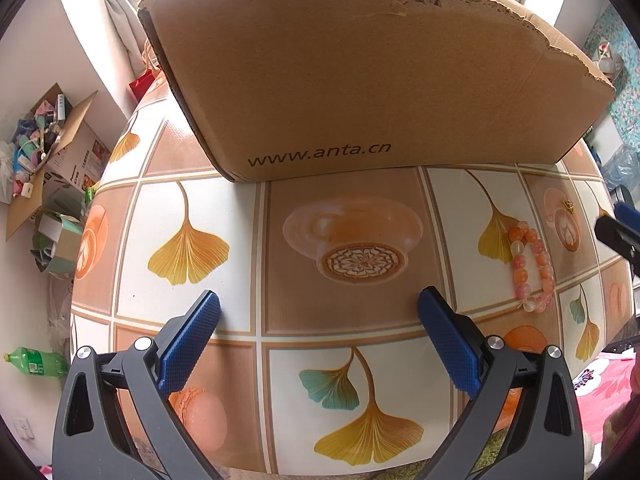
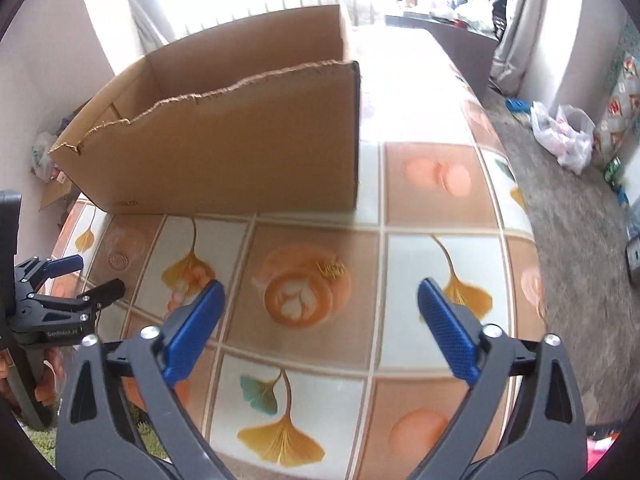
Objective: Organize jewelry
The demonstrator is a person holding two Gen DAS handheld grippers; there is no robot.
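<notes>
Both tools stand open and empty: left tool (image 1: 319,312), right tool (image 2: 320,300). A bead bracelet (image 1: 532,266) lies flat on the table (image 1: 248,240), its loop elongated toward the torn cardboard box (image 1: 360,80). A small gold piece (image 2: 331,269) lies ahead of the right tool, with bare tabletop around it.

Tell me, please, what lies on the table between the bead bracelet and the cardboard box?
Nothing: in the left wrist view only bare printed tablecloth separates the bead bracelet from the cardboard box. The small gold piece lies off to the side.
</notes>
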